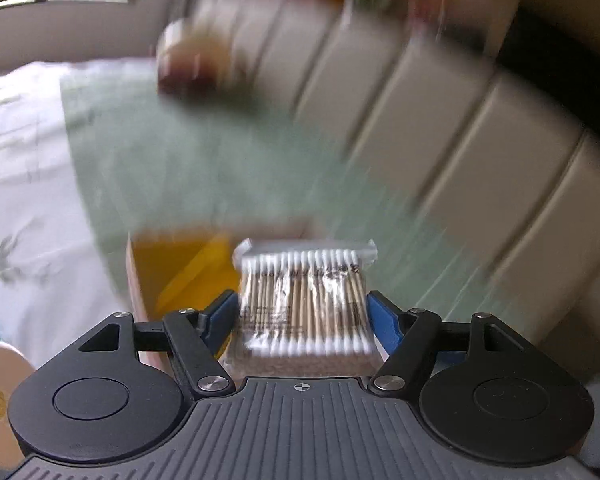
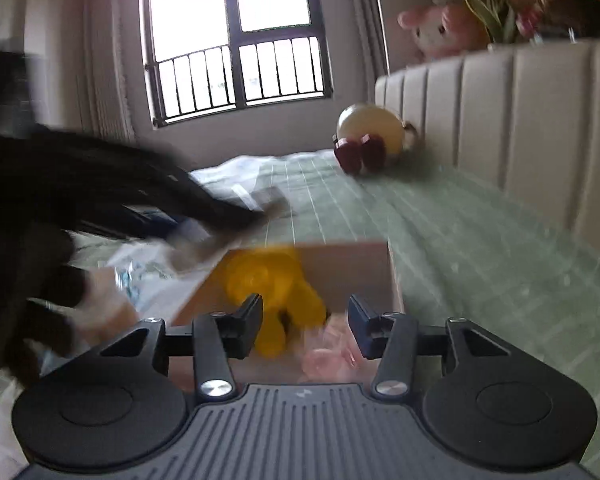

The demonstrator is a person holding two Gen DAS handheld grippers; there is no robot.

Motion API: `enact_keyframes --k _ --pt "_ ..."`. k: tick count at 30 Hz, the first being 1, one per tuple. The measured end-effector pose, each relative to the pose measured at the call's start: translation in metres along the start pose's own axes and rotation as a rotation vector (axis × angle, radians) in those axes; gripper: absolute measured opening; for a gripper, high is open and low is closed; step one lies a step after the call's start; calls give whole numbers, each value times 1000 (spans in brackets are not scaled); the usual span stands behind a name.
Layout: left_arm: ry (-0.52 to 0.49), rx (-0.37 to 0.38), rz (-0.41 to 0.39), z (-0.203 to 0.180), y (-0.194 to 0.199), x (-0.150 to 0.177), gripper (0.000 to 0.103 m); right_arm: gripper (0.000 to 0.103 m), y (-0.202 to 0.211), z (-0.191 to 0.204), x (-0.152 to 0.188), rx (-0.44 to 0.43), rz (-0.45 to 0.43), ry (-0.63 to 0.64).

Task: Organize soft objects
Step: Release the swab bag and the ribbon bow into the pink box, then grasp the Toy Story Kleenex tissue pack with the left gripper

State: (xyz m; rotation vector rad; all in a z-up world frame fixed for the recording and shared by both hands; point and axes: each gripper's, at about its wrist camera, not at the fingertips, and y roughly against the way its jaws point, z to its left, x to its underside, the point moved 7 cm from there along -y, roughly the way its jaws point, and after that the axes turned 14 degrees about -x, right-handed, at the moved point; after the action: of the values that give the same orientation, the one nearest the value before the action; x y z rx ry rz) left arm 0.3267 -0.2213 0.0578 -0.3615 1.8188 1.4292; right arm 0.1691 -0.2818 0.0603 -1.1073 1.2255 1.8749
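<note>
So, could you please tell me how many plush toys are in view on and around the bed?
3: a yellow plush inside the cardboard box, a round cream plush by the headboard, a pink plush atop it. Others may be hidden.

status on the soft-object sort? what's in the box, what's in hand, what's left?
Done: a yellow soft toy and something pink lie in the cardboard box.
In hand: the left gripper is shut on a pack of cotton swabs, near the box. The right gripper is open over the box, holding nothing.
Left: a round plush sits by the headboard.
</note>
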Motion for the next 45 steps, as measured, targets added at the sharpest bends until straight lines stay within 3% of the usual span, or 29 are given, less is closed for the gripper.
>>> enact_keyframes --k 2,3,8,12,18,22,25,32,39,45 --pt "-118 -99 23 -12 -22 17 69 51 1 9 21 14 6 22" --pt "-117 -114 28 -15 -27 21 69 52 3 13 30 21 9 31" --pt "60 -96 5 0 -23 15 69 54 10 27 57 20 23 1" --pt "87 -78 -55 12 5 17 69 63 22 36 60 47 -6 28" --pt "104 -94 -62 40 58 39 69 65 20 46 56 11 12 -7" --pt "168 -138 -75 82 94 60 69 66 18 71 57 -19 44 15" --pt "242 -190 -133 125 126 74 69 67 13 94 55 -36 64 34" --pt "435 -368 -231 242 186 115 69 67 -4 164 38 -126 84 75" --pt "643 -478 -202 335 197 175 69 69 -10 224 32 -161 84 182" --pt "755 -467 -220 371 200 201 69 69 -17 255 40 -176 116 239"
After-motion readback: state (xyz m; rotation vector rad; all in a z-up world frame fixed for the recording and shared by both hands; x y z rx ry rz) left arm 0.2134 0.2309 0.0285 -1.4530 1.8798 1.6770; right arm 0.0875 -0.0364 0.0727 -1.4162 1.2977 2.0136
